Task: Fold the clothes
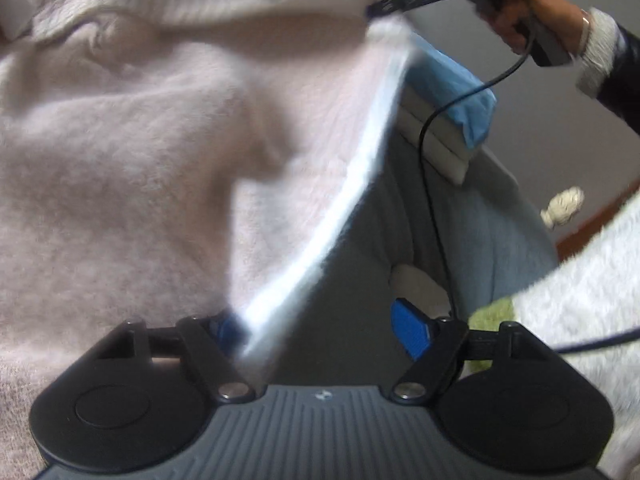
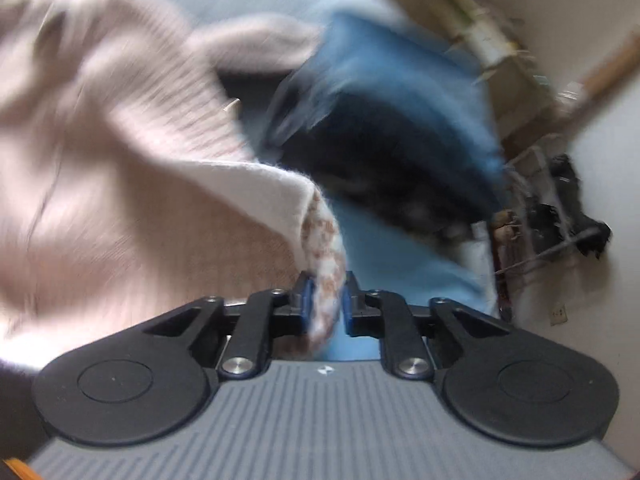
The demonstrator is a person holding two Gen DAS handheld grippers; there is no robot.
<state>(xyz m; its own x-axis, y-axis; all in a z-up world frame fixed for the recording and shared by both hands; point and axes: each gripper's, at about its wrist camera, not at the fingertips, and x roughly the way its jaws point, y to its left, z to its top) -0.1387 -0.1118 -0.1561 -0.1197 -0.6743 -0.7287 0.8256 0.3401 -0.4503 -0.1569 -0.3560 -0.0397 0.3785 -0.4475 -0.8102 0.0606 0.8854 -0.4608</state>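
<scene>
Your left gripper [image 1: 322,330] has its jaws spread wide. A white edge of the pink sweater [image 1: 132,168] runs down past its left blue pad [image 1: 226,326]. That pad is partly hidden by the cloth, so you cannot tell if it touches. The right blue pad [image 1: 412,330] stands bare, with nothing pressing on it.

Your right gripper [image 2: 325,300] has its jaws close together, with a patterned bit of cloth [image 2: 326,280] between the blue pads. This view is blurred, and you cannot tell if the pads press on the cloth or only stand beside it. In the left wrist view, your right gripper [image 1: 378,7] is up high with the top edge of the sweater at its tips, and your hand [image 1: 532,16] holds its handle.

The sweater hangs between your two grippers and fills the left side of both views. Its ribbed edge [image 2: 192,108] shows in the right wrist view. Under it lies a pale blue sheet [image 1: 480,240], bare and open to the right of the sweater. A blue folded cloth [image 1: 460,92] sits on a white stack further back. A black cable [image 1: 434,208] hangs down across that open space. In the right wrist view a dark blue cloth [image 2: 400,140] lies beyond the sweater.
</scene>
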